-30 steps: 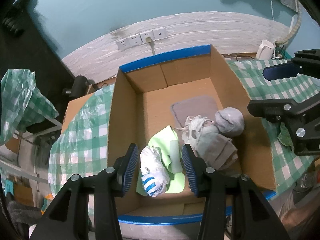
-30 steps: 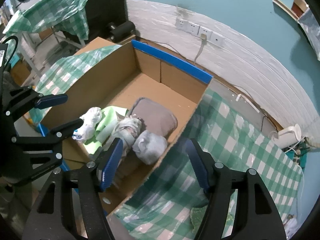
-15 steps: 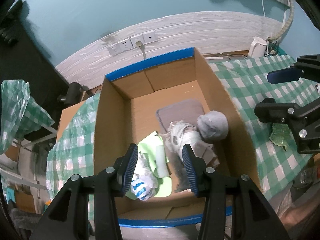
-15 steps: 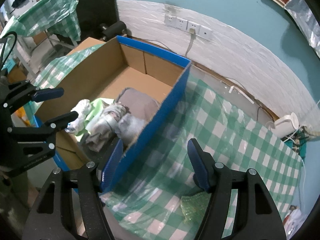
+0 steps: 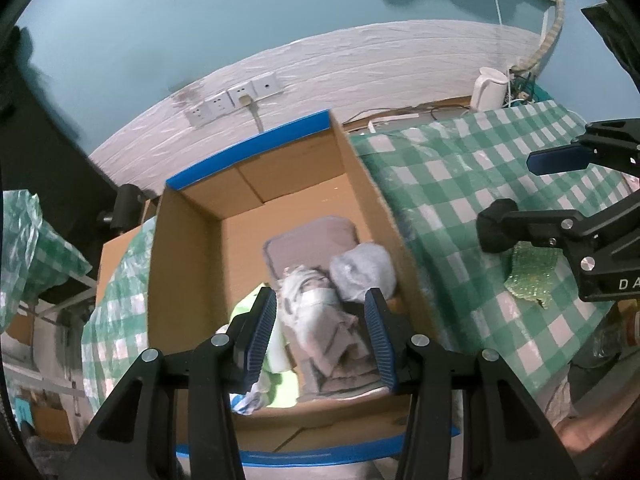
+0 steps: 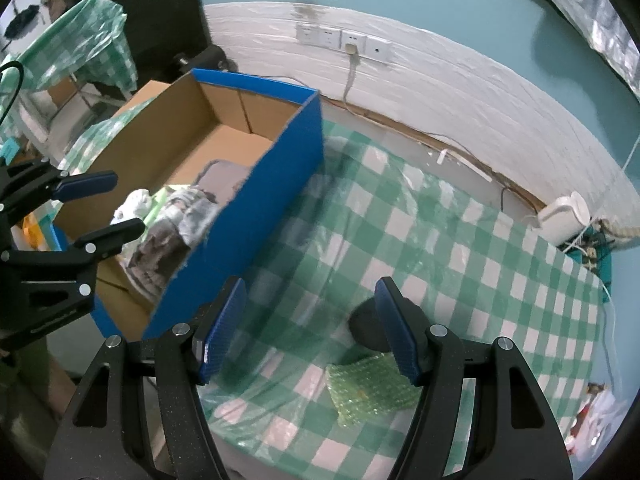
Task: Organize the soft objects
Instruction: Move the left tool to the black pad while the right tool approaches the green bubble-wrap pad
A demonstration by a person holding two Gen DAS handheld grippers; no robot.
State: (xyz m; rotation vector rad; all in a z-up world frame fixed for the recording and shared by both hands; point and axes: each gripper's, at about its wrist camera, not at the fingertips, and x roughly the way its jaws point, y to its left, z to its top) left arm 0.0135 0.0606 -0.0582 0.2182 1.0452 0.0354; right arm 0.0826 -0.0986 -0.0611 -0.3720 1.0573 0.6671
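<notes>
Box filled, one soft piece left on the table

Your cardboard box (image 5: pixel 188 264) already keeps the rolled cloths (image 5: pixel 320 320) together; the green bubble wrap (image 6: pixel 372 388) waits on the checked tablecloth (image 6: pixel 440 248). Your right gripper (image 6: pixel 310 332) hangs over it, jaws apart and empty, ready to collect; your left gripper (image 5: pixel 320 336) is likewise released over the box.

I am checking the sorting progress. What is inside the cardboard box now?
Inside the box lie a flat grey pad, a grey bundle, folded beige cloths, a light green piece and a white item. Whatever lies under the pile is covered.
</notes>
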